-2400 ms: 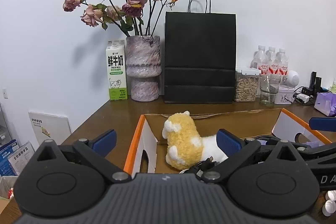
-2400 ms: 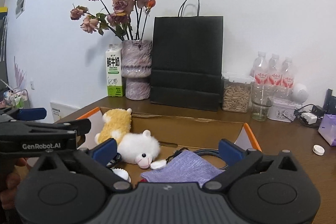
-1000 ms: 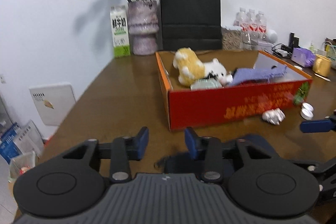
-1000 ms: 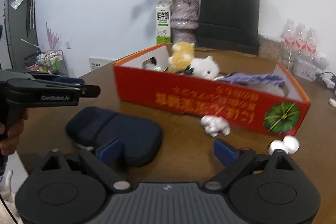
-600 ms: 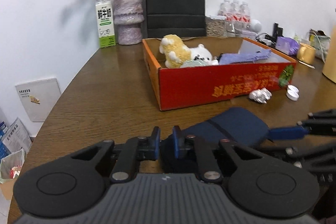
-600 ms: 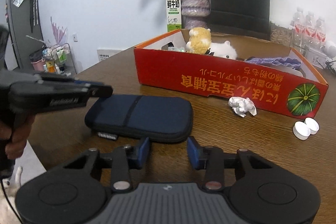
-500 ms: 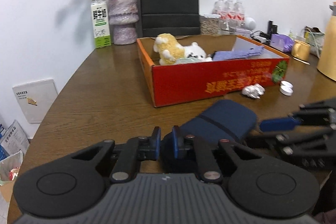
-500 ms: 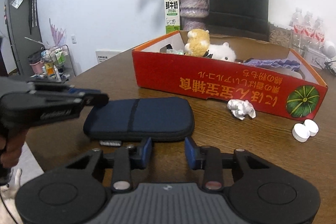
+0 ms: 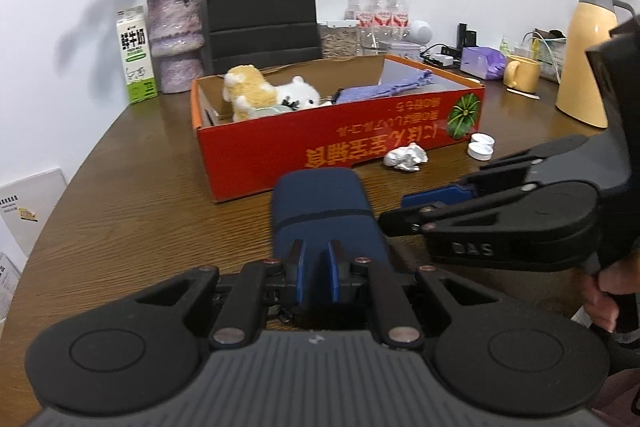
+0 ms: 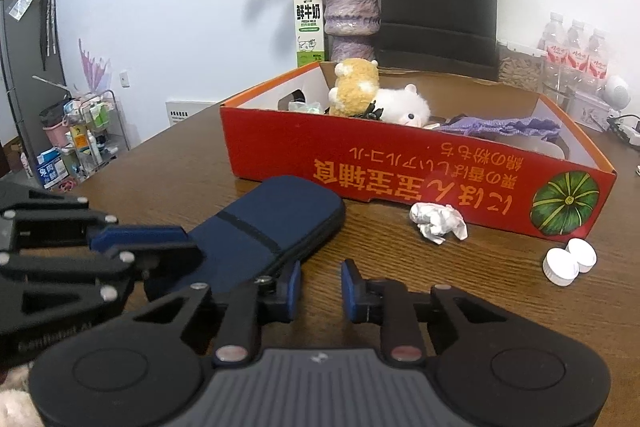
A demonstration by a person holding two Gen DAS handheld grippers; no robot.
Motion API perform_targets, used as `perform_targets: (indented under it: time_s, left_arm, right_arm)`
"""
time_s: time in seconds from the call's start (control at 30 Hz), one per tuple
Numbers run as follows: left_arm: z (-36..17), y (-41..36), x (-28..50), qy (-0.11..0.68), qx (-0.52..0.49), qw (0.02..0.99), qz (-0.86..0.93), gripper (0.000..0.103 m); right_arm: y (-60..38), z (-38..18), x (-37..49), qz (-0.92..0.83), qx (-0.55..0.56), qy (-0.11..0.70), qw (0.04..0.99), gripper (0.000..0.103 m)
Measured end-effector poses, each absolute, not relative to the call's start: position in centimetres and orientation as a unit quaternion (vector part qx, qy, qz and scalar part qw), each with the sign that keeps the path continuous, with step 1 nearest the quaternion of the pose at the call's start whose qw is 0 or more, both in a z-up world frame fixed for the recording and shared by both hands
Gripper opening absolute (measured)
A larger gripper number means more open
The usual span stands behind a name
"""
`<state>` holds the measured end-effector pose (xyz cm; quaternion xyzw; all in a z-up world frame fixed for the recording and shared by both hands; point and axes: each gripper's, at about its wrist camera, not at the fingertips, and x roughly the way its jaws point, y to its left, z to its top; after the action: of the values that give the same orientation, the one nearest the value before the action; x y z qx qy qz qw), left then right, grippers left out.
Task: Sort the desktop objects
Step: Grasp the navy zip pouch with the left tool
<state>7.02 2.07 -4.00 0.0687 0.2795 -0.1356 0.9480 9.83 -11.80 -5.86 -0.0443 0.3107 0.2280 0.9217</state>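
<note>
Lengthwise, navy pouch pts toward red box

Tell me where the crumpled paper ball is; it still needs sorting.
The crumpled paper ball lies on the table in front of the red box, between the navy pouch and two white caps.

Home room – wooden table, vase of roses, milk carton
</note>
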Motion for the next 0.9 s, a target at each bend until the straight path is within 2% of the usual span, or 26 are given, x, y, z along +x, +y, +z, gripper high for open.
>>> perform_targets:
  time_s: [0.17, 0.23, 0.27, 0.3, 0.37, 0.4, 0.43, 0.47, 0.53, 0.6, 0.9]
  left_arm:
    - [-3.6, 1.8, 7.3, 0.278, 0.066, 0.949, -0.132, 0.015]
    - [-3.2, 2.0, 7.5, 0.276, 0.056, 0.952, -0.117, 0.028]
    - [-3.0, 2.1, 7.7, 0.275, 0.048, 0.954, -0.106, 0.046]
    - [-2.9, 2.2, 7.8, 0.274, 0.042, 0.956, -0.098, 0.058]
    - [-2.5, 2.0, 8.3, 0.275, 0.04, 0.956, -0.091, 0.064]
    - [-2.4, 1.9, 8.7, 0.277, 0.04, 0.956, -0.088, 0.076]
    - [-2.2, 1.7, 9.0, 0.279, 0.038, 0.956, -0.082, 0.084]
    - [-2.2, 1.5, 9.4, 0.281, 0.037, 0.956, -0.079, 0.089]
    - [-2.0, 1.0, 10.2, 0.286, 0.039, 0.954, -0.079, 0.091]
    - [-2.2, 0.4, 10.9, 0.294, 0.04, 0.952, -0.075, 0.099]
    - [-4.0, -2.0, 13.6, 0.328, 0.059, 0.942, -0.049, 0.1]
  right_arm:
    - [-12.1, -5.9, 9.9, 0.227, -0.042, 0.31, 0.923, 0.022]
    - [-12.5, -5.8, 9.8, 0.219, -0.044, 0.305, 0.926, 0.026]
    - [-12.8, -5.7, 9.7, 0.216, -0.043, 0.303, 0.927, 0.035]
    - [-13.3, -5.5, 9.6, 0.21, -0.042, 0.299, 0.93, 0.04]
    - [-14.1, -5.1, 9.3, 0.198, -0.046, 0.292, 0.935, 0.067]
    - [-14.5, -4.9, 9.1, 0.192, -0.048, 0.287, 0.937, 0.075]
    - [-14.9, -4.7, 8.9, 0.183, -0.051, 0.281, 0.941, 0.084]
    - [-15.3, -4.5, 8.9, 0.171, -0.055, 0.276, 0.944, 0.088]
    - [-16.5, -4.2, 8.9, 0.162, -0.054, 0.272, 0.947, 0.091]
    - [-17.6, -4.2, 9.0, 0.155, -0.052, 0.272, 0.948, 0.093]
    - [-22.0, -5.0, 10.2, 0.123, -0.032, 0.281, 0.951, 0.093]
